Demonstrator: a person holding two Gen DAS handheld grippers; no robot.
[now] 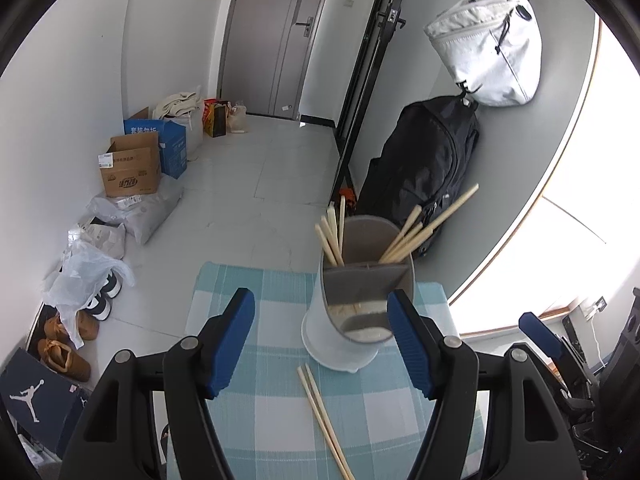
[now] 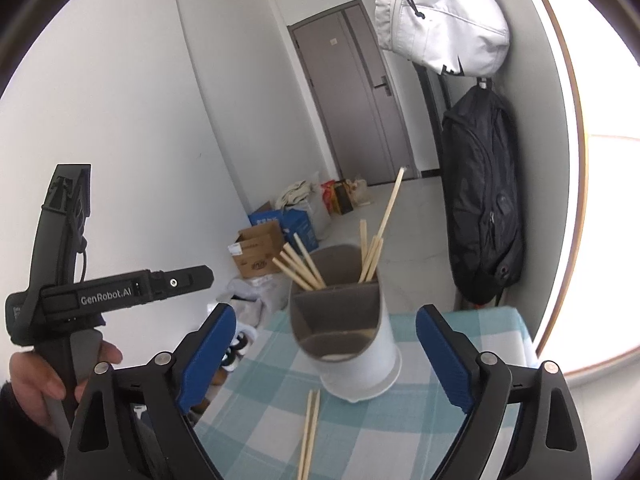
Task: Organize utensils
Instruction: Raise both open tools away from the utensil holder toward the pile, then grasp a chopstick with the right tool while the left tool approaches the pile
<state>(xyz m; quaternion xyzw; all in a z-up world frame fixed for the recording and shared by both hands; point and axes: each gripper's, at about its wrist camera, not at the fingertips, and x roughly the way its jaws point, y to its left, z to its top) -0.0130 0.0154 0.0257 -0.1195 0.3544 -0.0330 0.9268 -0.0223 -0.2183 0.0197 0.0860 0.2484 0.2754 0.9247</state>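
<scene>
Both pairs of jaws stand apart with nothing between the pads: my left gripper (image 1: 322, 344) hangs over the checked cloth (image 1: 256, 408) with its blue pads spread, and my right gripper (image 2: 326, 360) is spread wider, framing the utensil holder (image 2: 352, 344) without touching it. That holder, a white cylinder with a grey divider inside, stands upright on the teal-and-white cloth near its far edge. Two groups of wooden chopsticks (image 2: 300, 266) lean out of its back compartments, one fanning left, the other right, with one long stick rising above the rest. A loose pair of chopsticks (image 1: 324, 420) lies flat on the cloth just in front of the holder's base, side by side, running toward me. From the right wrist view I see a hand (image 2: 36, 384) gripping the left tool's handle. A black backpack (image 1: 424, 172) and a white bag (image 1: 488, 48) hang on the wall beyond.
</scene>
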